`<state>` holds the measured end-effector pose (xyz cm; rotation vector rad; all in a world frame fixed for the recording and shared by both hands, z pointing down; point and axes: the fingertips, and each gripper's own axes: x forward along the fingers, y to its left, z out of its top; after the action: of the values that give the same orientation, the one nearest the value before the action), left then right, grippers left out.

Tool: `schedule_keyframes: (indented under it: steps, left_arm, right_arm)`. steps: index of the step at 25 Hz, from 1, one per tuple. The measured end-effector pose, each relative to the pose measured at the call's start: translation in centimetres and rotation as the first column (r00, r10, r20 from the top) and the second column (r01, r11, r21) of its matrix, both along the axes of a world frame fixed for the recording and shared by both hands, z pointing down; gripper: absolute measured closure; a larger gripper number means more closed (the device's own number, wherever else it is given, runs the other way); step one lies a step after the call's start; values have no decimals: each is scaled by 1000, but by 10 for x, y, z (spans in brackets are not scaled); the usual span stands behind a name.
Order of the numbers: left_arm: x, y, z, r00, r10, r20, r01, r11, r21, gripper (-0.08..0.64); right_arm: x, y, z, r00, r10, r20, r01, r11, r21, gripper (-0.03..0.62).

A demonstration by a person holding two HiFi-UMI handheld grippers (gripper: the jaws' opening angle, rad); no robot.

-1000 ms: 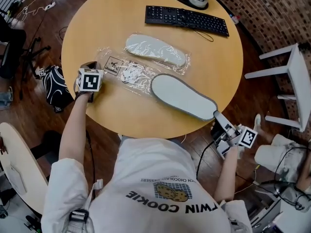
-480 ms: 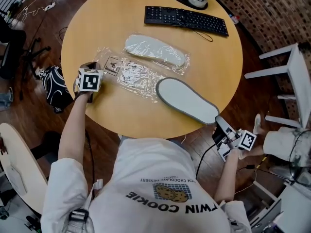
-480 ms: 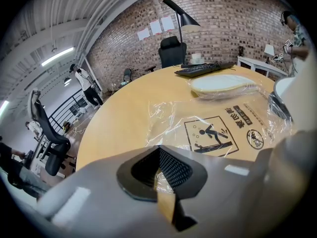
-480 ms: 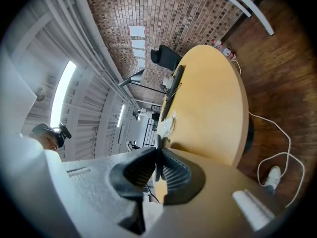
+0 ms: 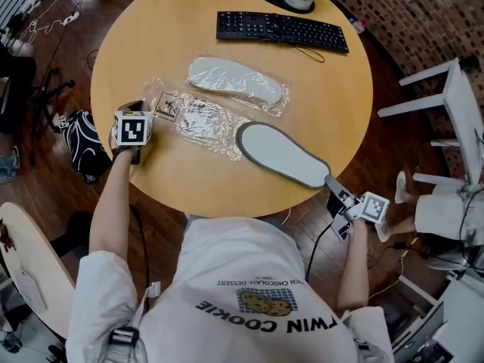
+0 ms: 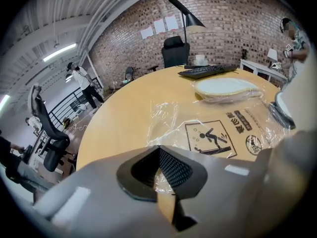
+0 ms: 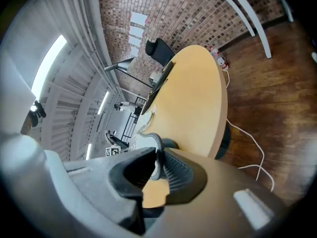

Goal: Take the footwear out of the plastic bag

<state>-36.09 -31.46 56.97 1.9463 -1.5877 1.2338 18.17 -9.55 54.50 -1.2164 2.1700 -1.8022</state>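
Slipper (image 5: 281, 154) — clear of the plastic bag (image 5: 198, 116), lying at the table's (image 5: 159, 29) near right edge, heel rim pinched between the right gripper's (image 7: 157, 165) jaws. Bag flat toward the left edge — end clamped in the left gripper's (image 6: 160, 171) closed jaws.

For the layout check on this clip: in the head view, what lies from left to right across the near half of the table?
left tool → flat plastic bag, whose edge that tool grips → grey-rimmed slipper → right tool, shut on the slipper's heel rim at the table edge.
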Motion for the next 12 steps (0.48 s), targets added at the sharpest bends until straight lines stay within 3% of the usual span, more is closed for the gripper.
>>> schedule_keyframes:
  steps: [2,5,6,8,10,12]
  left_arm:
    - [1,-1,-8,1000,-7,-21,8,999,32,555]
    - [11,-2,-22,997,5,-73,1,997,80,555]
    - [18,0,-26,995,15,-99,-5,996,94,555]
    - [33,3,-35,988,42,-151,-23,992,121,555]
    - [48,7,-46,978,78,-191,-50,988,149,555]
    - [66,14,-56,965,121,-233,-82,982,171,555]
  right_arm:
    - [-5,-5,0,999,-15,-40,16,1000,27,548]
    - [-4,1,12,993,21,-113,-27,998,-54,543]
    - [-9,-1,11,994,10,-110,-15,999,-38,541]
    - [-18,-5,11,994,-5,-105,4,1000,-11,538]
    - [-17,1,22,986,27,-166,-42,995,-86,535]
    - [-23,1,24,981,9,-195,-26,996,-88,532]
